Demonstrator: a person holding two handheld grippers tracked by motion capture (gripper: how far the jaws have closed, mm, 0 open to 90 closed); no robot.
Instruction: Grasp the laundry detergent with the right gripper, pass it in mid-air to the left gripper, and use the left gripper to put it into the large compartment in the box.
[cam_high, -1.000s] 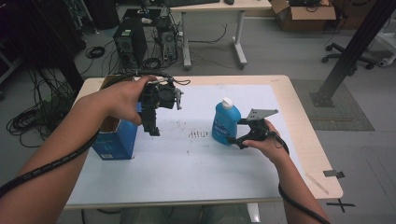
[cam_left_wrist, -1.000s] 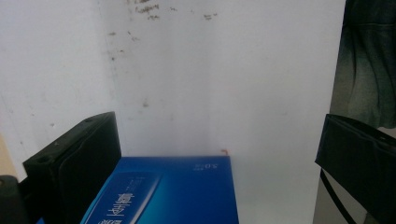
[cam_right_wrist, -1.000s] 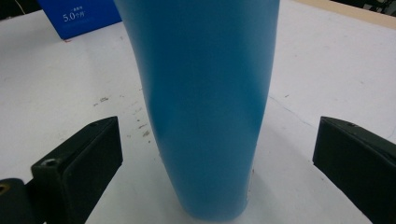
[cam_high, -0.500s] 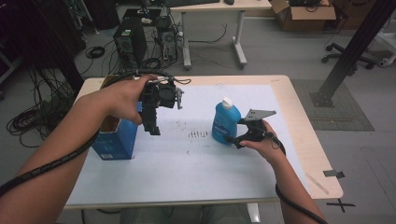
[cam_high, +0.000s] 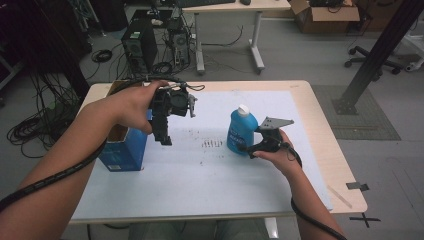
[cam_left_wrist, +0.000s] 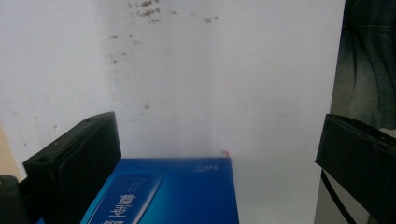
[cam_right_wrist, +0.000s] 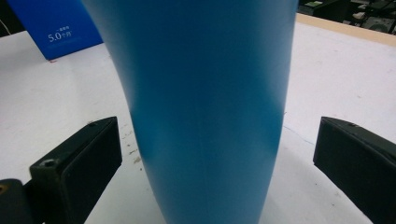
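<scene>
Blue plastic marks the bottle (cam_high: 242, 131), which stands upright with a white cap on the white sheet (cam_high: 200, 175) covering the wooden table (cam_high: 345, 180), right of centre in the high view. The right gripper (cam_high: 250, 148) sits low just beside the bottle's base, held by the right hand (cam_high: 277, 155). Over at the left, the left gripper (cam_high: 164, 137) hangs above the sheet with its jaws pointing down, next to an open blue box (cam_high: 122, 150) that stands near the table's left edge.

From the left gripper view, the two black jaws stand wide apart with nothing between them; below lie the white sheet and the top face of the blue box (cam_left_wrist: 173, 191), which sits near the left jaw.

From the right gripper view, the blue bottle (cam_right_wrist: 205, 107) rises between the spread jaws, with gaps on both sides, so neither pad touches it. The blue box (cam_right_wrist: 56, 28) stands farther back at the upper left.
</scene>
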